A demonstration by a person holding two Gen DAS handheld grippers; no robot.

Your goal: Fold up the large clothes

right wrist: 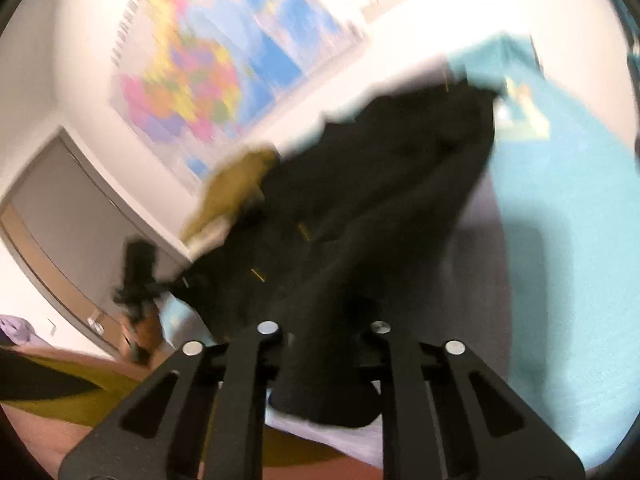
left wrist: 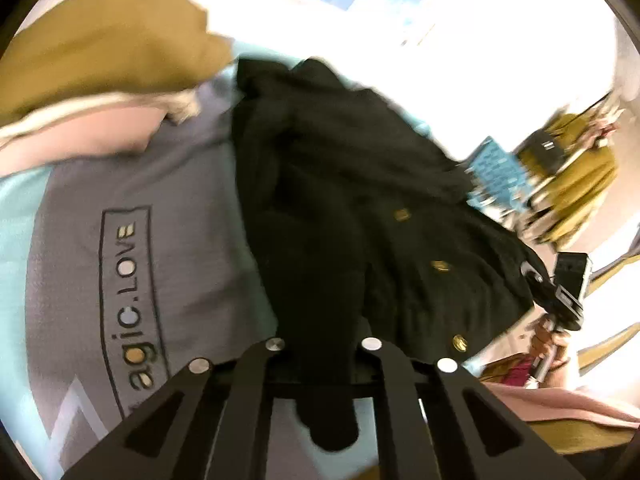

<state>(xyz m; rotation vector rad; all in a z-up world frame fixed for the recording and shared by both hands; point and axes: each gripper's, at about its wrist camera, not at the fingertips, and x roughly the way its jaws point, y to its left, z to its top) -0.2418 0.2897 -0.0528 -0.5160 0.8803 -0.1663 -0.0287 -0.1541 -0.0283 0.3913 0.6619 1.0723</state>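
Black coat (left wrist: 360, 208): stretched across the grey-and-teal sheet (left wrist: 120, 240), long axis from lower centre to upper left of frame.
Left gripper (left wrist: 324, 344): jaws clamped on a coat end.
Right gripper (right wrist: 324, 328): jaws pinched on dark cloth too.

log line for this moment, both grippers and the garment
left gripper: shut on black coat | right gripper: shut on black coat | coat: partly lifted over bedspread

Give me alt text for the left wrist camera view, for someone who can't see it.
The left gripper is shut on a fold of a black coat with gold buttons, which lies across a grey and turquoise sheet printed with lettering. A mustard garment is piled at upper left; the background is blurred.
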